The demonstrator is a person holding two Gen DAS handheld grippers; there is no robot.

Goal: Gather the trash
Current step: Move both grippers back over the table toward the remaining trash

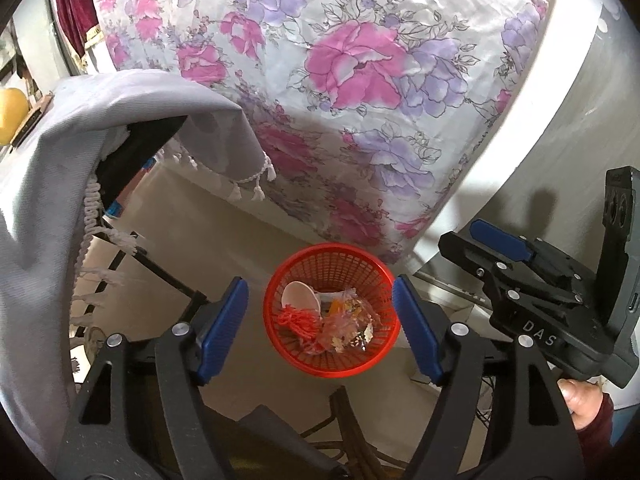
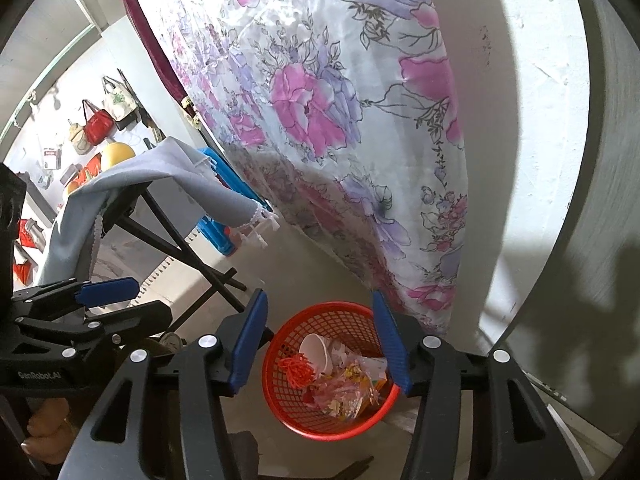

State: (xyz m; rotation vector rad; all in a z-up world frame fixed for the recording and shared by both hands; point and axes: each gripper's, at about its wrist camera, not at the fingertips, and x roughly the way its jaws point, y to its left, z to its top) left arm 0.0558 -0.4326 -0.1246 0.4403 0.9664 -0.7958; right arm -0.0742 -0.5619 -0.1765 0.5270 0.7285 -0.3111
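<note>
Left wrist view: left gripper [image 1: 320, 328] above a red basket [image 1: 374, 360] on the floor, jaws released and wide, holding nothing, blue pads to either side of the basket. In the basket: a white paper cup [image 1: 300, 298], a tangle of orange yarn [image 1: 298, 320] and crinkled clear wrappers [image 1: 348, 328]. Right gripper [image 1: 486, 246] at the right edge, "DAS" readable on its body, jaws seen side-on, cannot tell whether parted; a hand [image 1: 580, 398] beneath it. Grey fringed cloth [image 1: 48, 184] draped over a desk on the left, flowered curtain [image 1: 352, 80] behind. Right wrist view: right gripper [image 2: 320, 344] with jaws released, empty, over the same basket [image 2: 296, 420] with cup [image 2: 316, 354] and yarn [image 2: 298, 370]. Only here: handbags [image 2: 98, 122] hanging on a far wall, a blue crate [image 2: 218, 216], and "GenRobot.AI" on the left gripper's [image 2: 108, 290] body.
</note>
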